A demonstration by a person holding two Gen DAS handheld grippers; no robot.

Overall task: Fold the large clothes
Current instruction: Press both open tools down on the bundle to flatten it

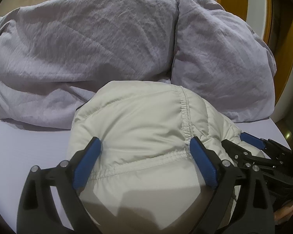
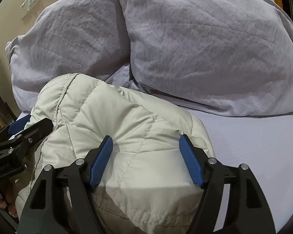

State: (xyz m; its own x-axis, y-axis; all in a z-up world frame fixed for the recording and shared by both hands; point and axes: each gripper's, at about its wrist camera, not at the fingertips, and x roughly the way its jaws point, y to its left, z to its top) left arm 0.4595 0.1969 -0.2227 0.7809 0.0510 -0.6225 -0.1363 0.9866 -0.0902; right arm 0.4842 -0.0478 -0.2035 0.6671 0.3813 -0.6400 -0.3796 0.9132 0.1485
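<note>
We see a cream quilted jacket (image 1: 138, 128) bundled on a bed sheet (image 1: 29, 148), lying at the 6 o'clock side of two lilac pillows. The large pillow (image 1: 84, 44) sits at 10 o'clock of the jacket in the left wrist view; the second pillow (image 1: 220, 62) sits at 2 o'clock, touching the first along a vertical seam.

Left tongs (image 1: 145, 146): jaws spread wide over the jacket. The blue pads (image 1: 87, 163) stand on either side of a padded fold with a stitched seam. We see the fabric bulging between them, but we cannot tell for certain whether the pads press it; the jaws look released.

Right tongs (image 2: 146, 142): jaws also spread, with jacket fabric between the blue pads (image 2: 100, 161). The left pad dents the quilting slightly; the right pad lies against the fabric edge. No firm clamp is visible.

The two tongs sit side by side on the same bundle; each appears at the edge of the other's view. A wall switch plate (image 2: 30, 1) shows at 11 o'clock in the right wrist view. A hand (image 2: 7, 204) shows at 8 o'clock
</note>
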